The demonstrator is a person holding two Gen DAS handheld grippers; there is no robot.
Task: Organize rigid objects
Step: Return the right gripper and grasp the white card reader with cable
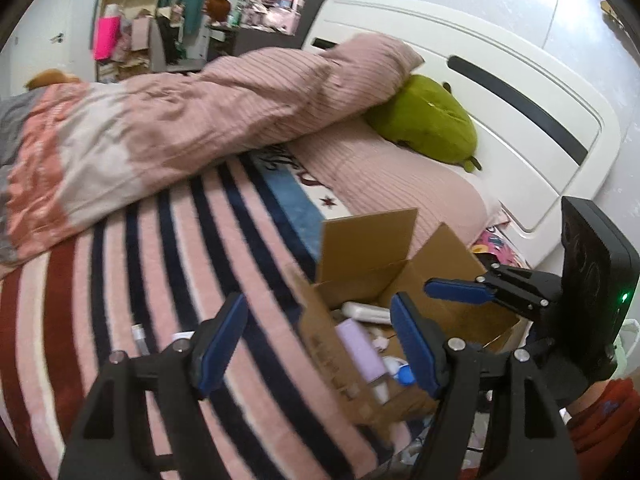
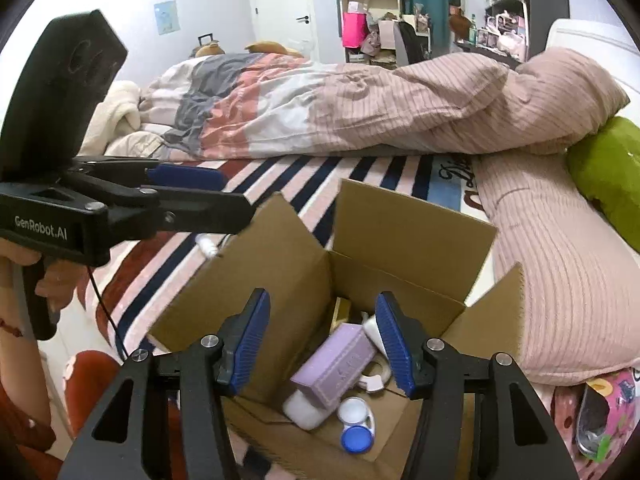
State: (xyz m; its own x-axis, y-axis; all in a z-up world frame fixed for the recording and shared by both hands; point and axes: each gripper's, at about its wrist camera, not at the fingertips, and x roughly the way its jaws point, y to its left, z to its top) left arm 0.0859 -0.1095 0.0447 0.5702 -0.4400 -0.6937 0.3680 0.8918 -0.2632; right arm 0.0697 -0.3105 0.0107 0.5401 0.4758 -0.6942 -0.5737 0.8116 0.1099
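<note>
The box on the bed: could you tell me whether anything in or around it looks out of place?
One small white bottle lies on the striped blanket just outside the box, beyond its left flap, while the other items, including the purple block, sit inside.

"GenRobot.AI" in pale letters on the left gripper's (image 2: pixel 192 192) black body.

— What do the two grippers show?
— The left gripper (image 1: pixel 318 344) fills the bottom of its own view, blue pads spread wide, nothing between them. The right gripper (image 2: pixel 322 344) sits likewise at lower centre, jaws parted and empty.

— And the hands?
— The left hand (image 2: pixel 28 276) grips its black handle at the frame's left edge.
</note>
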